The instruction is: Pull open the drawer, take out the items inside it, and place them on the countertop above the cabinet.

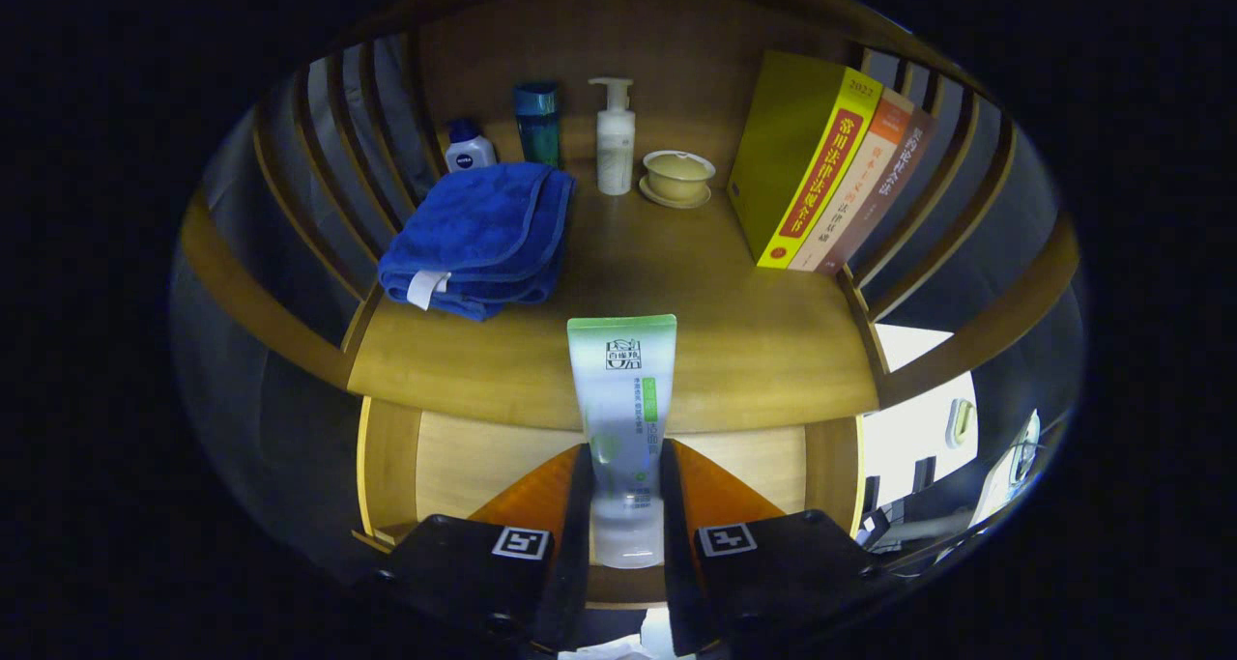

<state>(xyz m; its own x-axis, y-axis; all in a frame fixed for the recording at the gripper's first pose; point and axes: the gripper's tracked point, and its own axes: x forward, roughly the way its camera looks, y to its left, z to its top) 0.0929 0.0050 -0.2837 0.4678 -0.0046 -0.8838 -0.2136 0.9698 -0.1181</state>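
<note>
My gripper [624,491] is shut on a white and green squeeze tube [621,389], held upright between both fingers with its flat crimped end up. The tube hangs above the open drawer [464,462], whose pale wooden bottom shows behind the fingers. Just beyond the tube lies the wooden countertop [754,341] of the cabinet, level with the tube's upper half.
On the countertop lie a folded blue towel [478,235] at the left, a small blue-capped bottle [469,148], a teal bottle [537,121], a white pump bottle [615,138] and a lidded cup on a saucer [677,177] at the back. Three books [821,186] lean at the right. Slatted wooden sides enclose the top.
</note>
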